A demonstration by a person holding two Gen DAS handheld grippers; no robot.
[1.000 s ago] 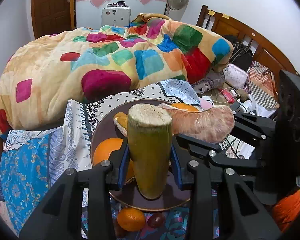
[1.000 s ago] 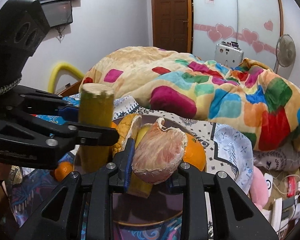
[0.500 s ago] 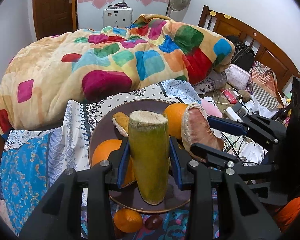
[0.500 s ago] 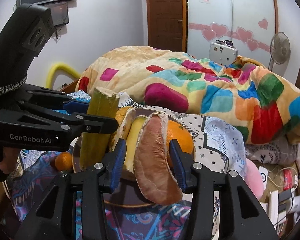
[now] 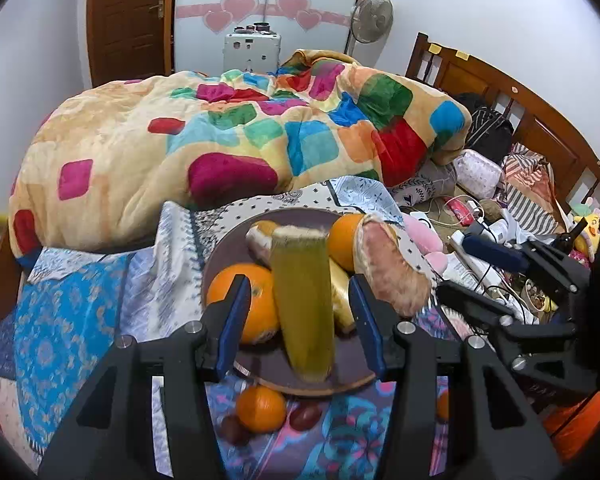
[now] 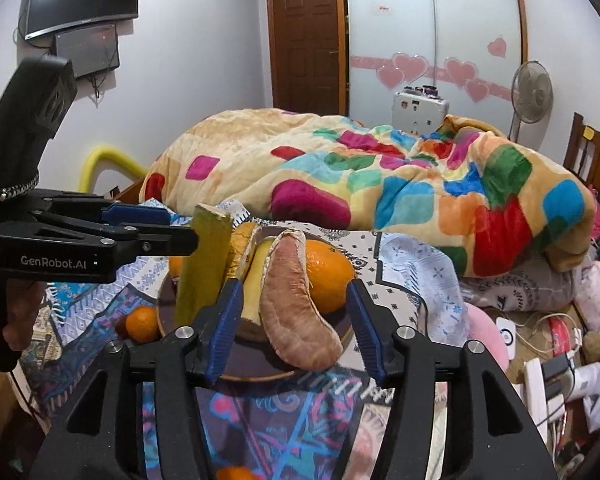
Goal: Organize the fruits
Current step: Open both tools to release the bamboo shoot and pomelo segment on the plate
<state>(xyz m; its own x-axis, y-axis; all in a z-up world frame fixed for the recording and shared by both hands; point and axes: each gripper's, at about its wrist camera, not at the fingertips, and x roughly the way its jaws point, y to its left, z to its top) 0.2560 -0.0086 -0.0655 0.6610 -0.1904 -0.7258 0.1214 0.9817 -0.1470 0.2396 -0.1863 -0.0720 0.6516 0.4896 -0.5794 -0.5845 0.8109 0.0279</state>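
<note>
A brown round plate (image 5: 268, 364) (image 6: 168, 300) lies on the bed. On it stand a green sugarcane piece (image 5: 304, 304) (image 6: 202, 268), a pink pomelo segment (image 5: 392, 268) (image 6: 296, 304), oranges (image 5: 244, 300) (image 6: 326, 276) and yellow peel pieces (image 5: 342, 296). My left gripper (image 5: 298, 320) is open, its jaws apart on both sides of the sugarcane, not touching it. My right gripper (image 6: 292, 324) is open around the pomelo segment, which rests on the plate's edge.
A small orange (image 5: 260, 408) (image 6: 142, 324) and dark round fruits (image 5: 306, 416) lie on the patterned sheet before the plate. A bulky colourful quilt (image 5: 220, 140) rises behind. Cables, a power strip and clutter (image 5: 480, 232) lie to the right by the wooden headboard (image 5: 540, 120).
Both grippers have opened. The left let go of the sugarcane, which now stands on the plate. The right let go of the pomelo segment and drew back.
</note>
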